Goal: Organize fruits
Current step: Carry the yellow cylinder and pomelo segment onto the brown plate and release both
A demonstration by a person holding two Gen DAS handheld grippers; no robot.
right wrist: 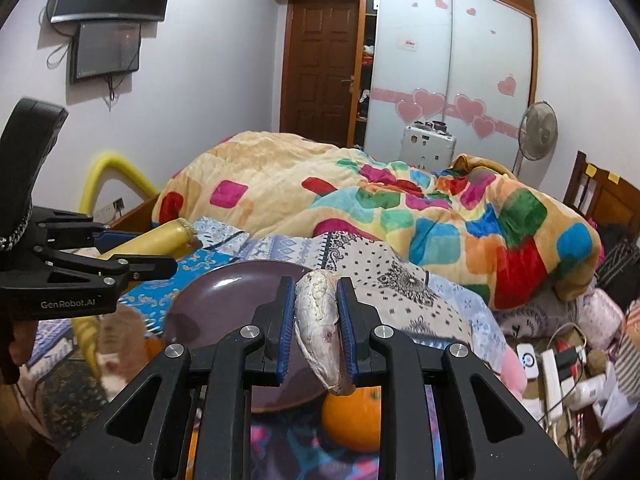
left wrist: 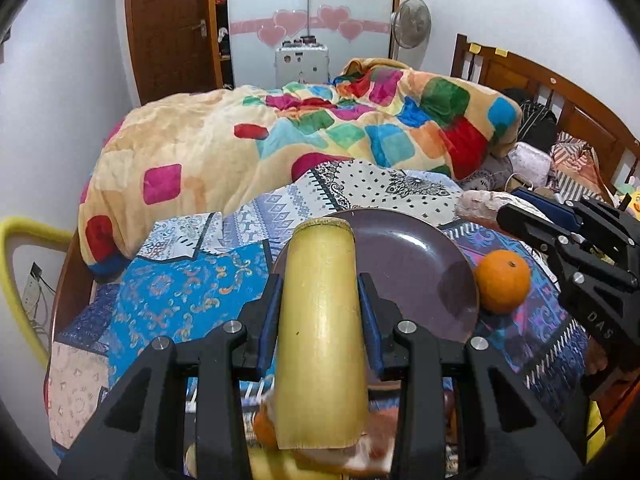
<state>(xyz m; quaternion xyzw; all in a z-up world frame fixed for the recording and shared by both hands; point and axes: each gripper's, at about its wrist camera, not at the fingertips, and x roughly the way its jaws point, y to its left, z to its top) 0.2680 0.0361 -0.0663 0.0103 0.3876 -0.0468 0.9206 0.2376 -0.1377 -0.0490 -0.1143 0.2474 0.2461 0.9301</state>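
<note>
bedroom, pale lilac-white walls point(right wrist: 224, 80) | brown wooden door point(right wrist: 320, 68) next to frosted sliding wardrobe point(right wrist: 452, 72) with pink heart stickers | two dark screens point(right wrist: 106, 20) up on the wall | standing fan point(right wrist: 538, 128) by the wooden headboard point(left wrist: 532, 80) | bed under a loud patchwork blanket point(left wrist: 320, 132)

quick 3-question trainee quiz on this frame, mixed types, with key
1. True or false: the purple plate already has fruit on it.
2. The left gripper is shut on: A) an orange B) a yellow sugarcane piece C) nothing.
3. Fill in: the orange sits on the patterned cloth, right beside the plate's ____.

The right gripper is also shut, on a grayish-purple piece of produce.

Key: 1 false; 2 B; 3 rim.
</note>
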